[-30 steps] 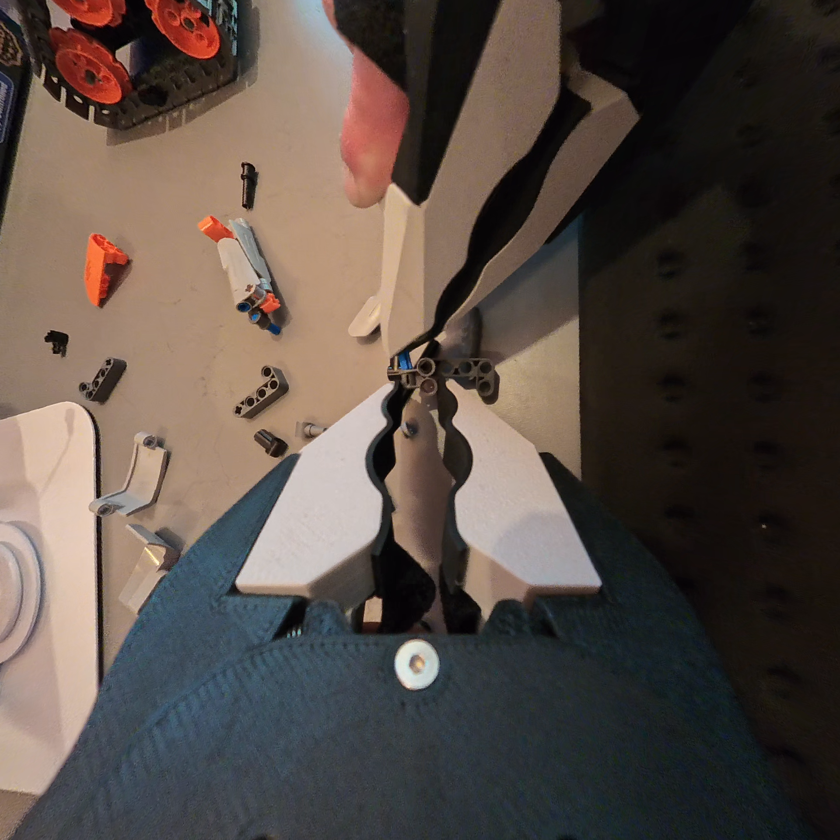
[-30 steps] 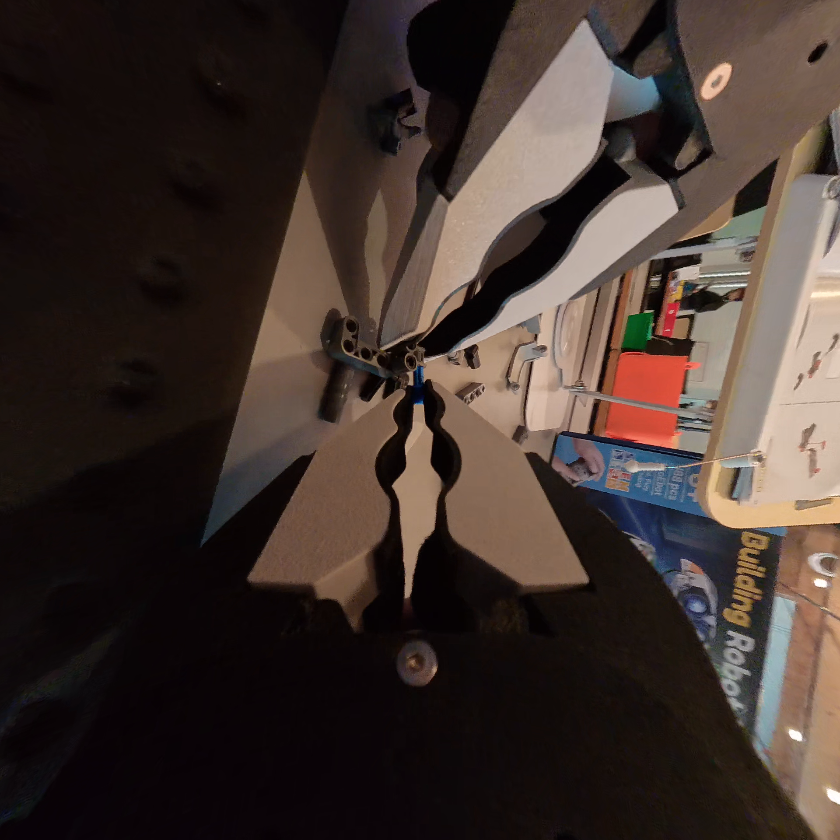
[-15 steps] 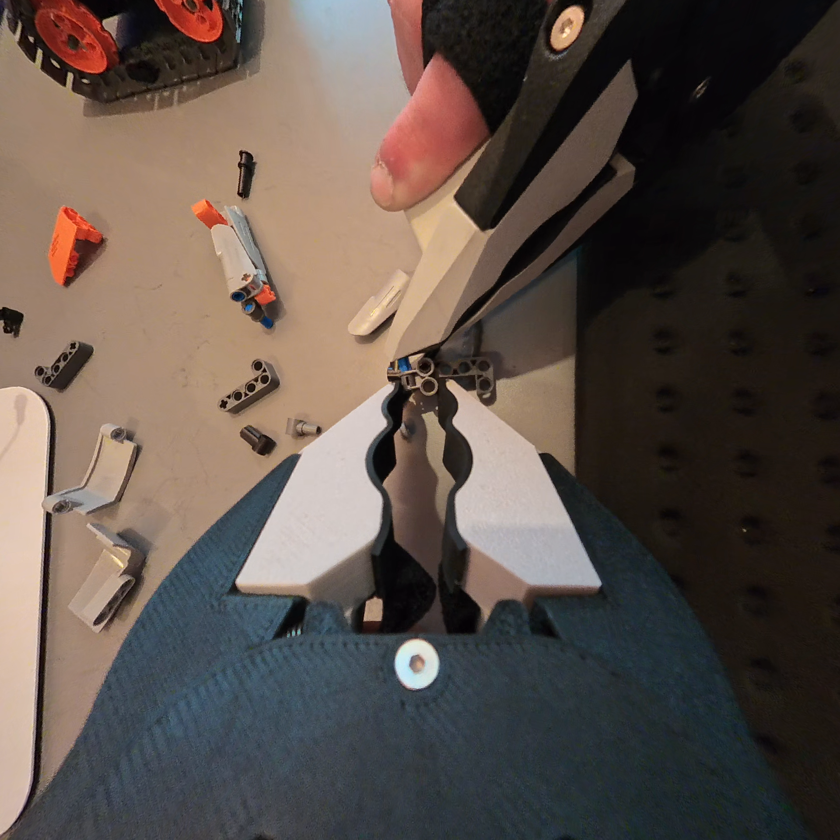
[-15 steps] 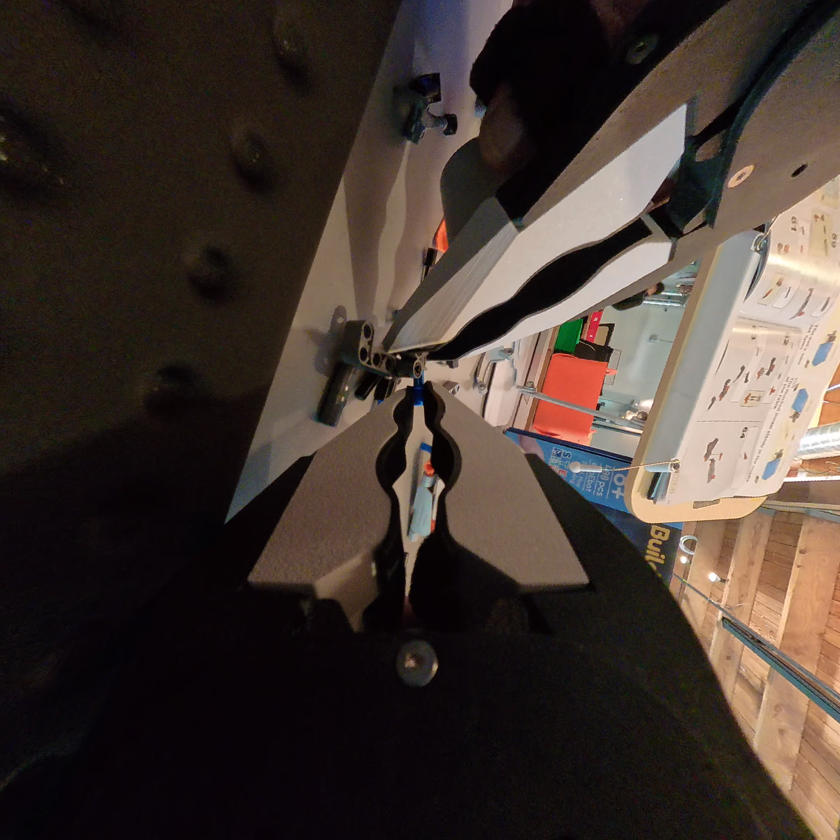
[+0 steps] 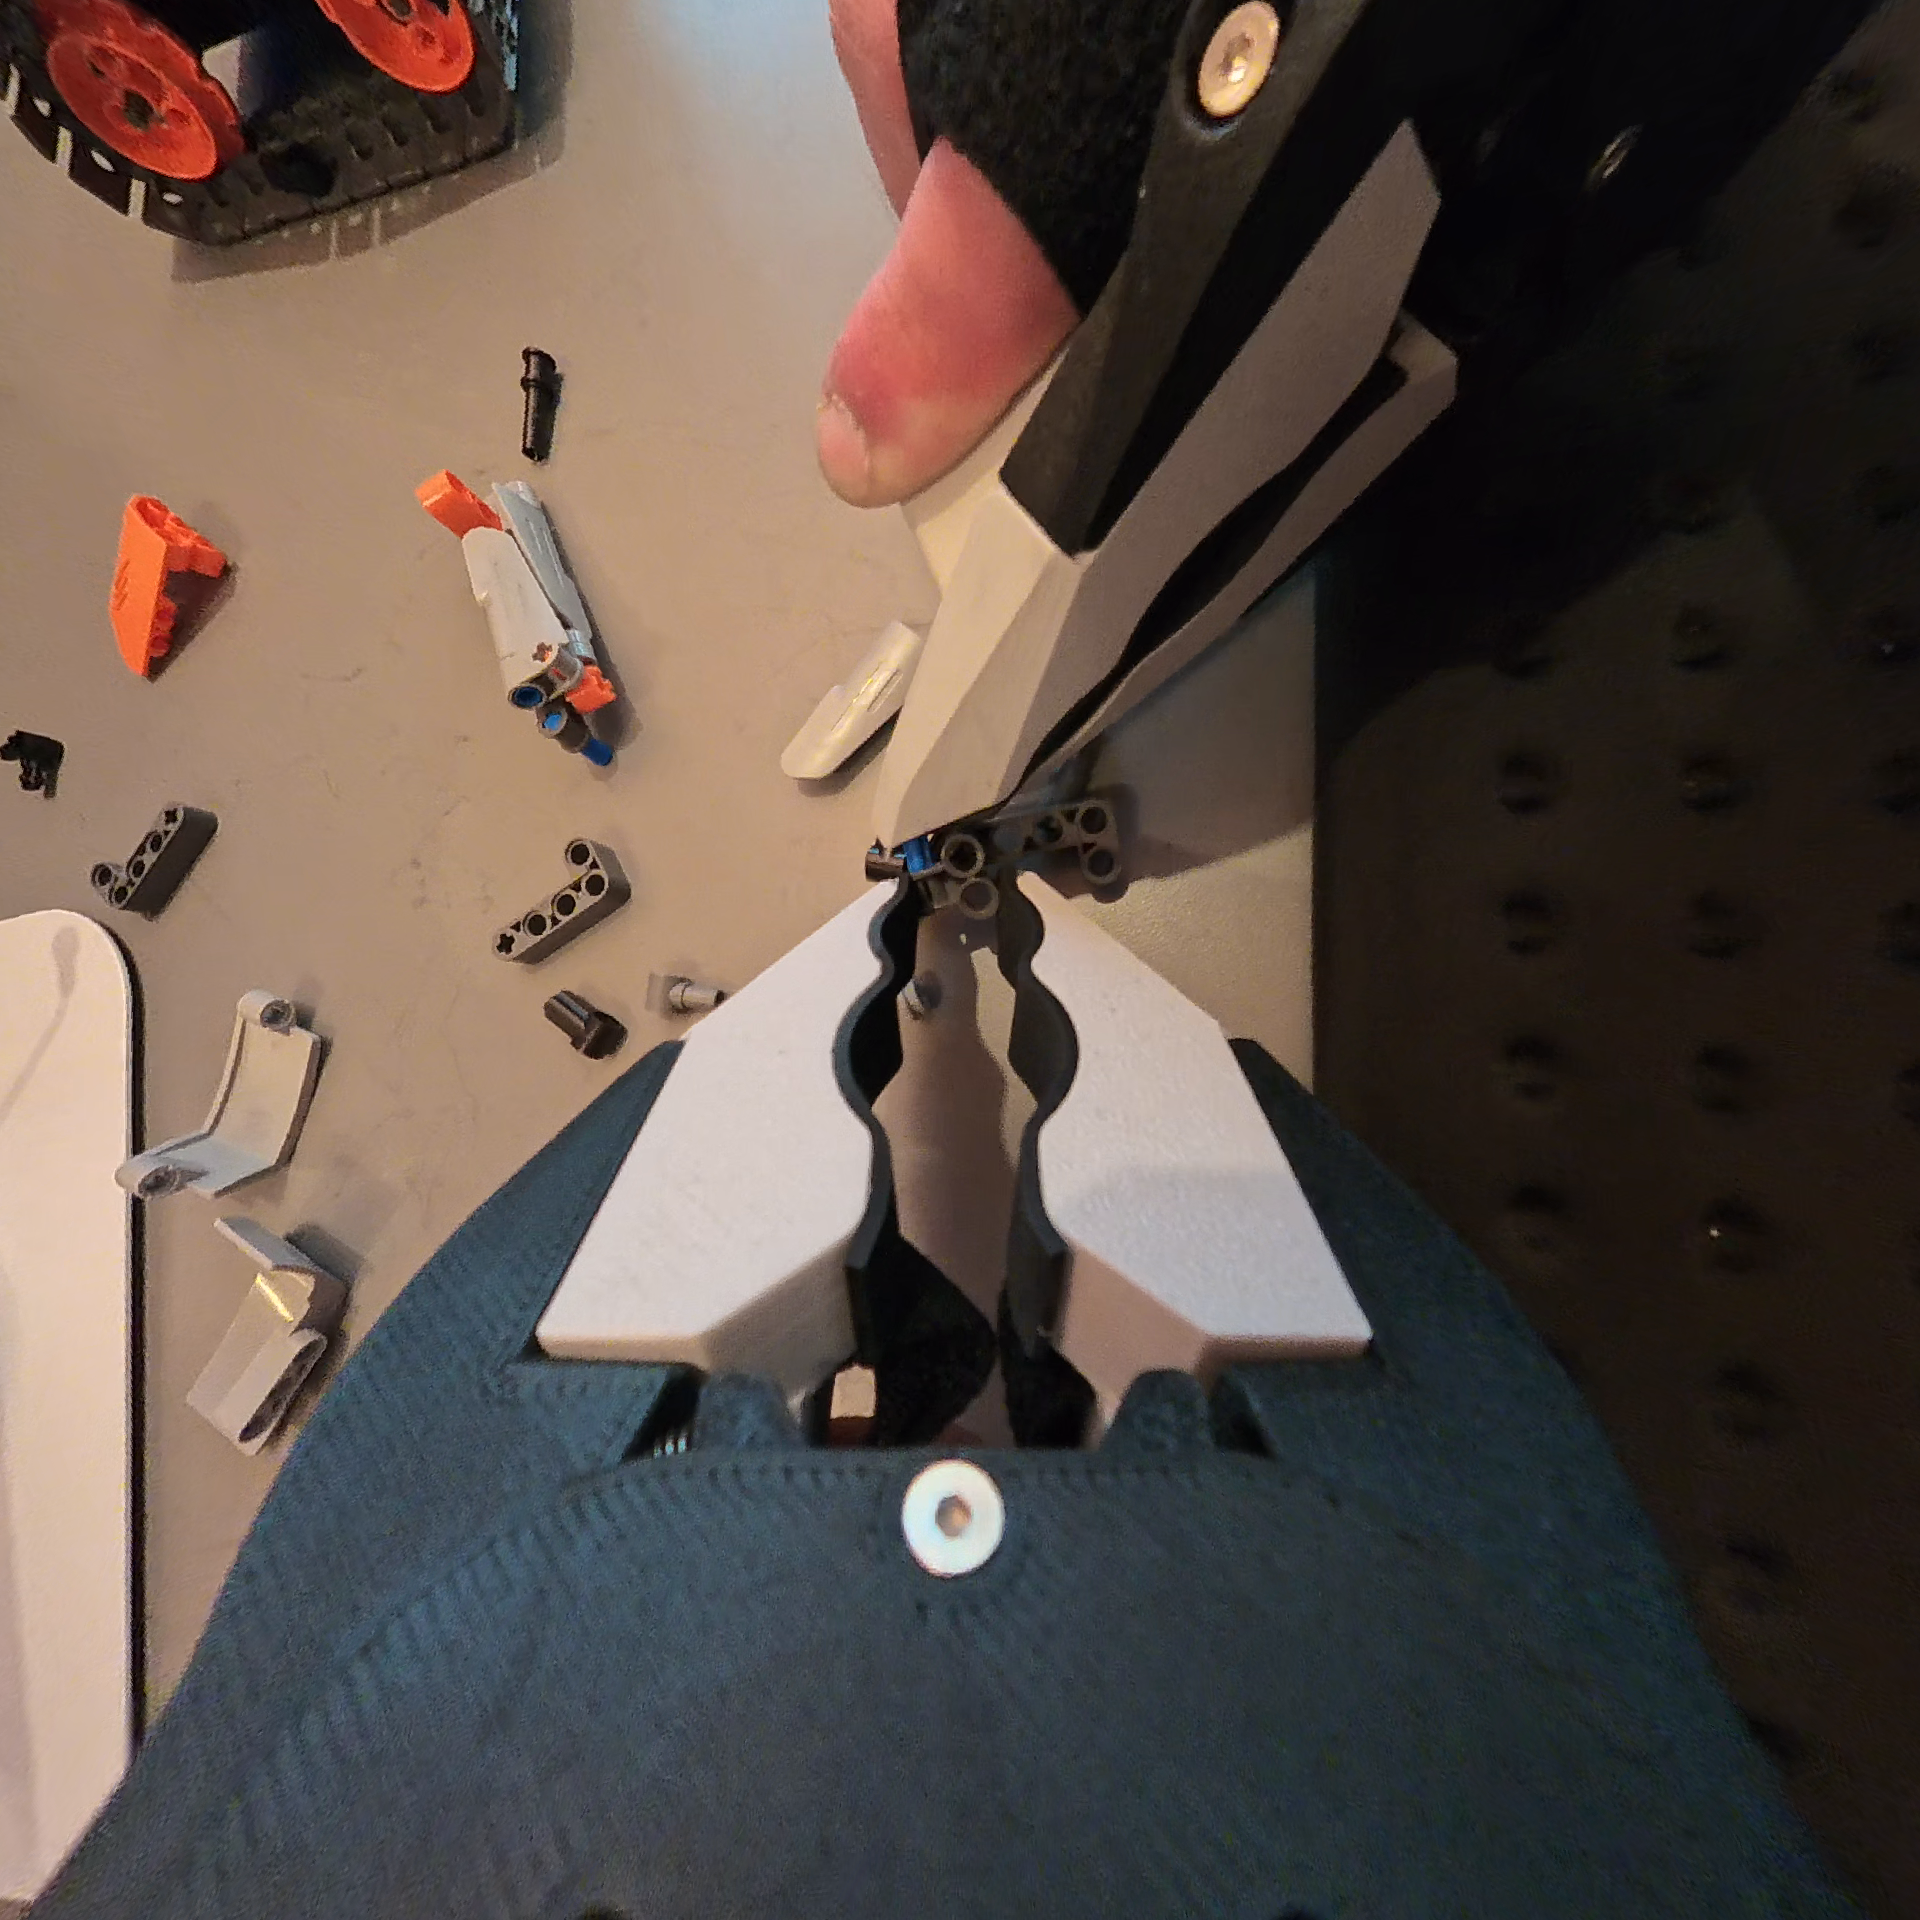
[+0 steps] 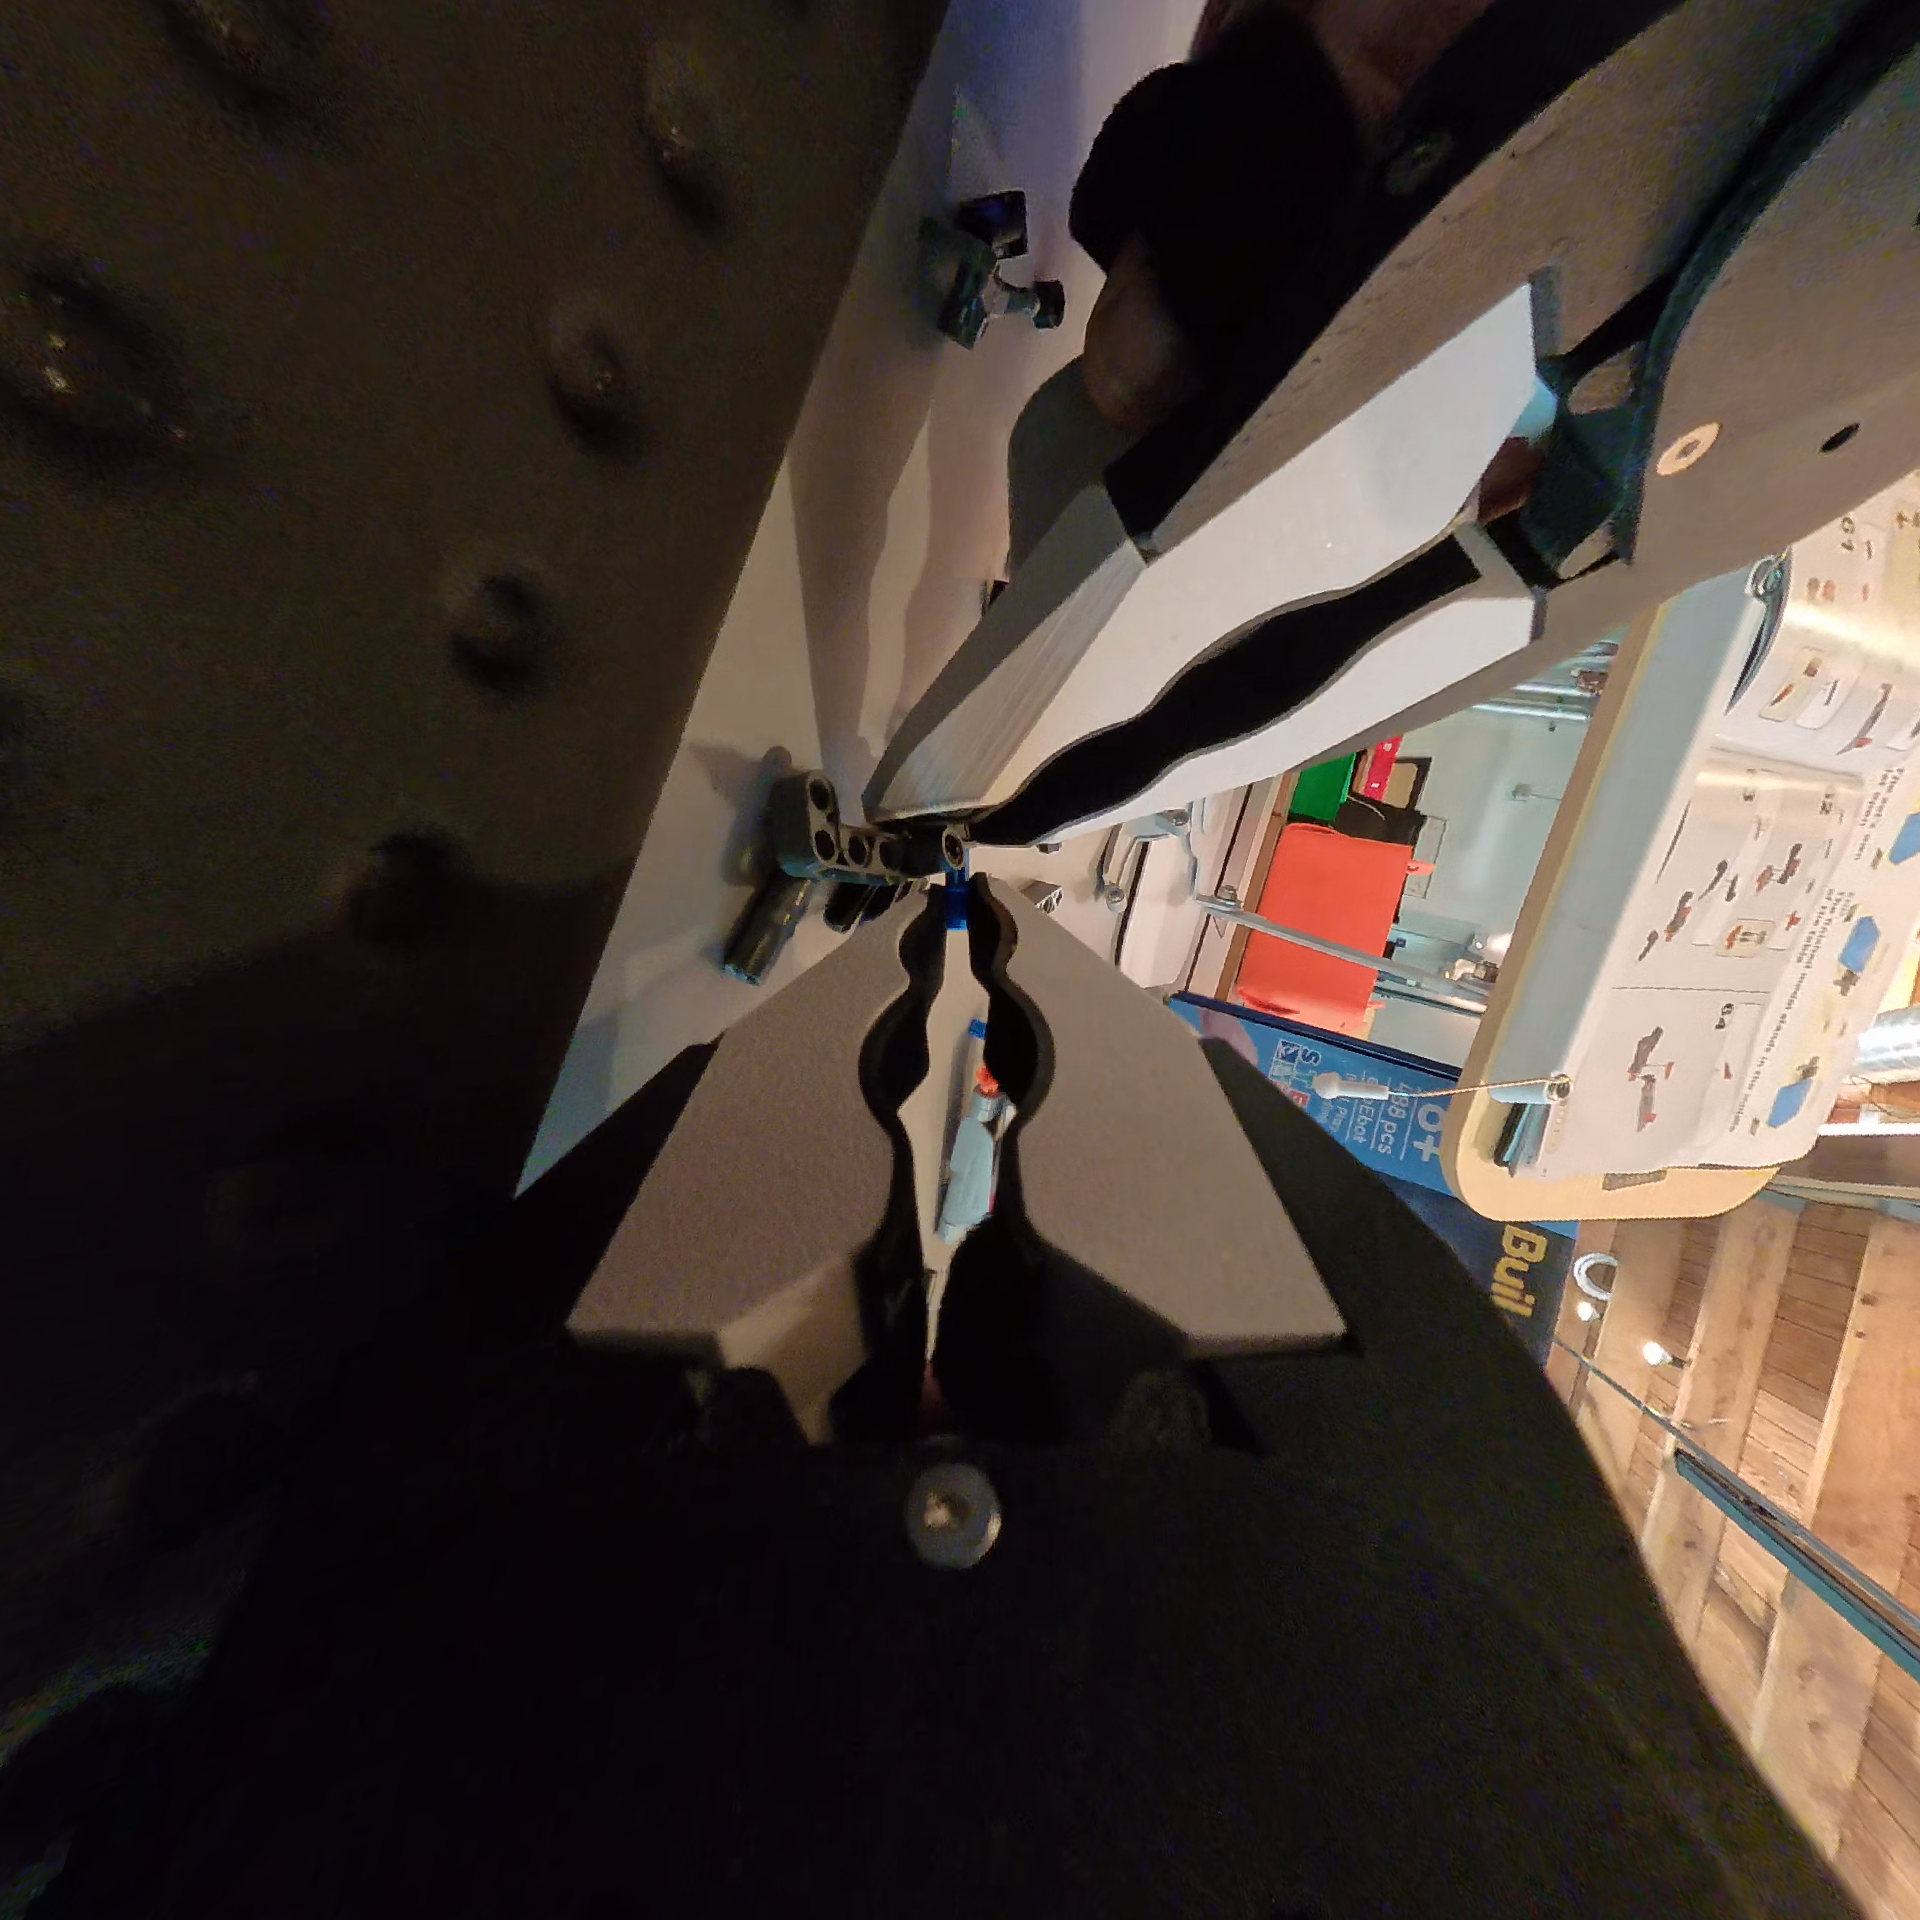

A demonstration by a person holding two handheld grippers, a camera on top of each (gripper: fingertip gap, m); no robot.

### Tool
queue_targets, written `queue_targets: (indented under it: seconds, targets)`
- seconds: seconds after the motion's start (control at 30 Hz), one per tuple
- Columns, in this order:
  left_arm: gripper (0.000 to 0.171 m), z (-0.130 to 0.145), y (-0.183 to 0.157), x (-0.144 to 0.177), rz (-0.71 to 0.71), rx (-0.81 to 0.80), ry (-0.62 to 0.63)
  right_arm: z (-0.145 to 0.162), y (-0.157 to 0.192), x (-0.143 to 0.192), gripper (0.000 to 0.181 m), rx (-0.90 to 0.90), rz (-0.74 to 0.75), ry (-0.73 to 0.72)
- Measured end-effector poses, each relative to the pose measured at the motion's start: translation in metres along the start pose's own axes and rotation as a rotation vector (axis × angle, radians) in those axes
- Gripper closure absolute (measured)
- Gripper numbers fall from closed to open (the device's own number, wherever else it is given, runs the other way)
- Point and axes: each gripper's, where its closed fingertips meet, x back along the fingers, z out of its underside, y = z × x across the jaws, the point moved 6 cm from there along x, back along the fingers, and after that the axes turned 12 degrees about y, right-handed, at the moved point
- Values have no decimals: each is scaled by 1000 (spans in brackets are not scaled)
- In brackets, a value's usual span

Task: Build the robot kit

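Note:
My left gripper (image 5: 958, 891) is shut on a small dark grey holed beam assembly (image 5: 1075, 836), held just above the grey table (image 5: 727, 312). My right gripper (image 5: 902, 840) comes in from the upper right, with a person's fingertip (image 5: 914, 395) on it. In the right wrist view my right gripper (image 6: 956, 896) is shut on a short blue pin (image 6: 954, 902). The pin's end meets the end hole of the beam assembly (image 6: 831, 840), which the left gripper (image 6: 920, 821) holds from the upper right. The pin (image 5: 914, 854) shows as a blue speck between both tips.
Loose pieces lie left of the grippers: a white, grey and orange assembly (image 5: 530, 603), an orange wedge (image 5: 161, 582), dark beams (image 5: 566, 904), a black pin (image 5: 537, 387), light grey panels (image 5: 239, 1101). A tracked piece with orange wheels (image 5: 135, 104) sits far left. A dark perforated surface (image 5: 1610, 1039) borders the right. The tips of both grippers are at nearly the same place.
The right gripper has tilted over more toward the side while its tip stays at the beam's end. The left gripper and the beam have barely moved.

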Motion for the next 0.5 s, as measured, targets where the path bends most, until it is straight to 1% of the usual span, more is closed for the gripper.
queue_targets:
  seconds: [0.5]
  targets:
    - [160, -1, 0, -3, -14, -35, 27, 2, -2, -2, 181, 96, -55, -69]
